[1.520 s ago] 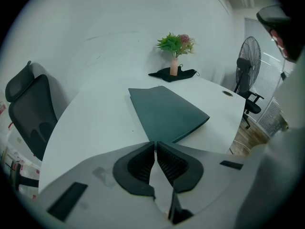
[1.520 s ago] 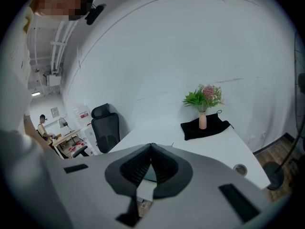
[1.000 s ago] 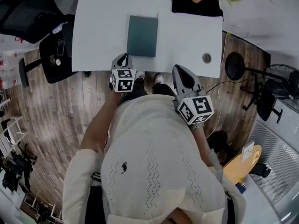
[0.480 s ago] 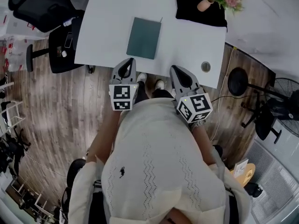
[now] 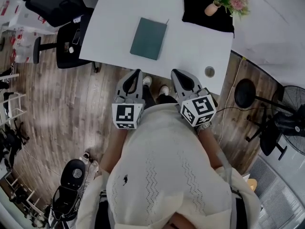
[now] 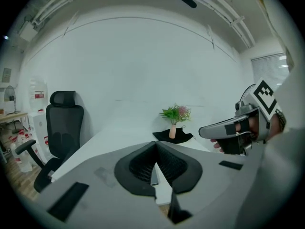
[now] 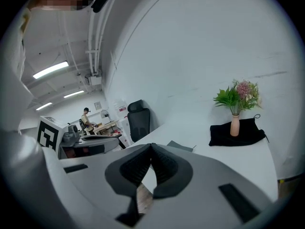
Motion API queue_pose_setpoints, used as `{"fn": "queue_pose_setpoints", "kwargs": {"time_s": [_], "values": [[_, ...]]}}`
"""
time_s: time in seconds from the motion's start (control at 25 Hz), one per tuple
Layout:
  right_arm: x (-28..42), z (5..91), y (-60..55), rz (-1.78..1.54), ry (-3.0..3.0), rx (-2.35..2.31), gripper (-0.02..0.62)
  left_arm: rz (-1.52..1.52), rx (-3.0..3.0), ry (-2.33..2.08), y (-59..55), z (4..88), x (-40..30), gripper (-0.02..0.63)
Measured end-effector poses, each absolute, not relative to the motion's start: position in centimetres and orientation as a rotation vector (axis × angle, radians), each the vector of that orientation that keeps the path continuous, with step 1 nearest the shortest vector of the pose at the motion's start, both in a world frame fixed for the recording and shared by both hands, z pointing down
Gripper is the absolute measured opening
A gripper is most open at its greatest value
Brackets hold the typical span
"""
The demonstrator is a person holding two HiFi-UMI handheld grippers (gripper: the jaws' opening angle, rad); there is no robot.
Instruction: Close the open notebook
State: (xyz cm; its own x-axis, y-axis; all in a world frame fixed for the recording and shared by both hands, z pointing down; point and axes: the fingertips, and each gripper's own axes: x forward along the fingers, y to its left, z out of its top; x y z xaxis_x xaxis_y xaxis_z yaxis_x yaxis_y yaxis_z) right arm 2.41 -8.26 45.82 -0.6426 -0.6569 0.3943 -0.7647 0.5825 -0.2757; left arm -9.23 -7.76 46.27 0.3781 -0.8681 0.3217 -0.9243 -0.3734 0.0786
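Observation:
A dark green notebook (image 5: 149, 31) lies closed and flat on the white table (image 5: 119, 13); in the right gripper view the notebook (image 7: 180, 147) shows as a thin dark slab. Both grippers hang in front of the person's chest, over the floor on the near side of the table edge and apart from the notebook. My left gripper (image 5: 137, 73) is shut with nothing between its pads, which meet in the left gripper view (image 6: 156, 144). My right gripper (image 5: 175, 73) is shut and empty too, its tips touching in its own view (image 7: 151, 147).
A black cloth (image 5: 202, 14) with a vase of flowers (image 5: 212, 7) sits at the table's far right corner. A round grommet (image 5: 209, 71) is near the front right corner. A black office chair (image 5: 52, 4) stands left of the table, and a fan stand (image 5: 248, 92) right of it.
My left gripper has lifted and drawn back from the table edge toward the person's chest. The right gripper has stayed in place, and the notebook has not moved.

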Motion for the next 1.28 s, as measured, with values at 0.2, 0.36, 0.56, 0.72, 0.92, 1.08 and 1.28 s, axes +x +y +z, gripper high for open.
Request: {"fn": "queue_pose_setpoints", "kwargs": {"time_s": [0.2, 0.36, 0.56, 0.72, 0.92, 1.08, 1.28], "values": [[2.9, 45.4, -7.3, 0.594, -2.591, 1.132, 0.002, 0.277, 2.448, -1.657, -6.3, 43.6, -8.7, 0.012], [3.4, 44.4, -6.8, 0.566, -2.620, 1.129, 0.002, 0.204, 2.475, -1.710, -5.6, 40.9, -8.1, 0.012], [4.0, 42.1, -7.0, 0.502, -2.674, 1.157, 0.002, 0.098, 2.486, -1.784, -5.0, 37.3, -8.0, 0.012], [4.4, 40.0, -6.9, 0.441, -2.715, 1.171, 0.002, 0.086, 2.496, -1.855, -4.2, 35.7, -9.0, 0.012], [5.1, 38.4, -6.7, 0.391, -2.736, 1.189, 0.002, 0.085, 2.477, -1.892, -3.4, 35.4, -9.6, 0.012], [5.8, 37.2, -6.6, 0.380, -2.758, 1.210, 0.002, 0.086, 2.485, -1.904, -3.1, 35.2, -9.5, 0.012], [6.4, 36.5, -6.5, 0.370, -2.778, 1.231, 0.002, 0.082, 2.485, -1.919, -2.9, 35.0, -9.1, 0.012]]}}
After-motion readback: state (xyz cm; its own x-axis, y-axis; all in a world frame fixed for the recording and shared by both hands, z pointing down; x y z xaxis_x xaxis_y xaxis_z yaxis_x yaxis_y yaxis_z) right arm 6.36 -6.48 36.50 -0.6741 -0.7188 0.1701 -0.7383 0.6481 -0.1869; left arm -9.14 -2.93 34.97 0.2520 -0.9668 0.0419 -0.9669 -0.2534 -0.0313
